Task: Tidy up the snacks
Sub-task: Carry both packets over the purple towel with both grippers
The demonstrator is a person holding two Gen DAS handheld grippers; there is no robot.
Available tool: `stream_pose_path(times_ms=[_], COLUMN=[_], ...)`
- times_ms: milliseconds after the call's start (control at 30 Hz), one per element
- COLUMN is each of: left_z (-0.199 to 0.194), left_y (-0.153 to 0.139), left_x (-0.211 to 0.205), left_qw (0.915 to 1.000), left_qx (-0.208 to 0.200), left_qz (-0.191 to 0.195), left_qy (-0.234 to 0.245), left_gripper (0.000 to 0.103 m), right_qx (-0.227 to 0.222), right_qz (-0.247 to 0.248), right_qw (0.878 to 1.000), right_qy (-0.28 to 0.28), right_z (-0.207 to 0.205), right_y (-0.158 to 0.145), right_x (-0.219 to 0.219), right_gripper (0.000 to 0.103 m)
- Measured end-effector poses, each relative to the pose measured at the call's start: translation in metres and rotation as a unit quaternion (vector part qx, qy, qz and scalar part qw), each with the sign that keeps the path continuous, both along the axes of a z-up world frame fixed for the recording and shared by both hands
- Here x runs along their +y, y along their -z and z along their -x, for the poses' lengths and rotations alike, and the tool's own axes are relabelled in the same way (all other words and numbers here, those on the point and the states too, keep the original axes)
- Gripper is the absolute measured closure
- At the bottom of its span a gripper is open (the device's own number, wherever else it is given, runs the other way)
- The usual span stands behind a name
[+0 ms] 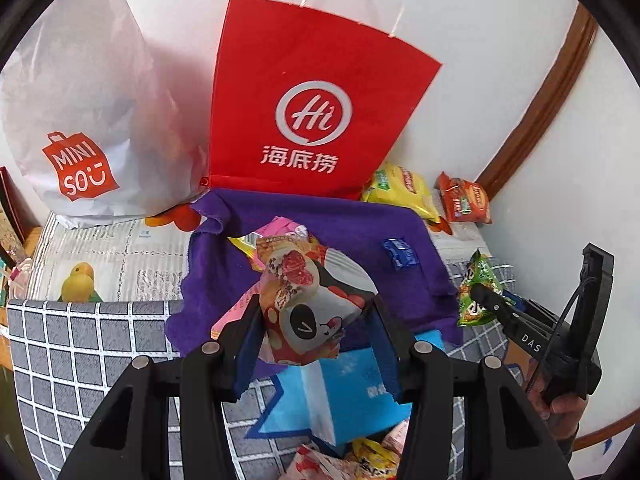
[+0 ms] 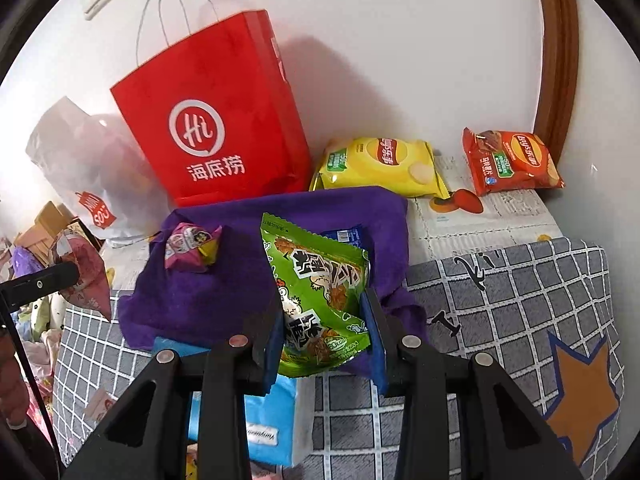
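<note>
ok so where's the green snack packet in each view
left wrist: green snack packet at the right edge, held in the right tongs.
right wrist: green snack packet at centre, between the fingers.
shared landmark: the red paper bag standing behind the purple cloth.

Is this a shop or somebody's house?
Probably a home: a table pushed against a white wall, with shopping bags like the red paper bag, chip packets and a purple cloth.
</note>
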State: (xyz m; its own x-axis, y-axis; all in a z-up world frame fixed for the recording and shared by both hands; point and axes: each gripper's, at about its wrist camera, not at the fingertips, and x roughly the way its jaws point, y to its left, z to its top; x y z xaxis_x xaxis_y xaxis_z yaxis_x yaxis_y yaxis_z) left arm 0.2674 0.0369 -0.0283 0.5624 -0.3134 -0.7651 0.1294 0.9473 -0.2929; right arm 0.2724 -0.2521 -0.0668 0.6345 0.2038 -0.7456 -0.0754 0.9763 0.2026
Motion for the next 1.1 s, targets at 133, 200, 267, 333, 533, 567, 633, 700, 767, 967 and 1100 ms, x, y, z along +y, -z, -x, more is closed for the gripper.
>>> stream_pose_path(times_ms=[133,200,267,333,533,567,633,700,767,967,1100], left_z=[-0.013,-0.018,-0.023,-0.028,-0.036,-0.037,-0.042,-0.046,-0.049,-0.057,-0.062], left_y=[0.01,0.014,0.019,0.024,0.038,0.04,0.043,0.045,0.045,0.057,0.069], left_x=[0.005,0.006,0.007,0.007,0.011,0.011,0.011,0.012,0.01,0.005,0.003], left_qw=[0.9999,0.9999,0.9998,0.9996,0.9991,0.999,0.9989,0.9988,0.9988,0.9981,0.9971], left_qx=[0.011,0.016,0.02,0.026,0.04,0.043,0.045,0.047,0.048,0.061,0.074], left_qz=[0.002,0.003,0.003,0.002,0.008,0.009,0.01,0.011,0.008,-0.008,-0.013], left_qy=[-0.004,-0.005,-0.006,-0.006,-0.009,-0.009,-0.011,-0.011,-0.009,-0.009,-0.01], left_gripper=[0.055,0.055,0.055,0.055,0.055,0.055,0.055,0.055,0.055,0.055,0.055], right_qx=[0.011,0.018,0.024,0.029,0.04,0.041,0.042,0.043,0.044,0.047,0.051], right_qz=[0.001,0.003,0.002,0.003,0.003,0.004,0.003,0.002,-0.001,-0.004,-0.005], right_qw=[1.0,1.0,1.0,1.0,0.999,0.999,0.999,0.999,0.999,0.999,0.999], right_qy=[0.003,0.004,0.005,0.006,0.01,0.012,0.013,0.015,0.015,0.013,0.007], right_z=[-0.012,-0.018,-0.024,-0.028,-0.039,-0.041,-0.043,-0.046,-0.048,-0.057,-0.061], right_y=[0.012,0.018,0.025,0.03,0.043,0.045,0.047,0.049,0.051,0.058,0.065], right_x=[0.0,0.001,0.0,0.0,0.0,0.0,-0.001,-0.002,-0.003,-0.003,0.0], right_gripper=[0.067,0.067,0.067,0.067,0.067,0.067,0.067,0.067,0.067,0.067,0.067])
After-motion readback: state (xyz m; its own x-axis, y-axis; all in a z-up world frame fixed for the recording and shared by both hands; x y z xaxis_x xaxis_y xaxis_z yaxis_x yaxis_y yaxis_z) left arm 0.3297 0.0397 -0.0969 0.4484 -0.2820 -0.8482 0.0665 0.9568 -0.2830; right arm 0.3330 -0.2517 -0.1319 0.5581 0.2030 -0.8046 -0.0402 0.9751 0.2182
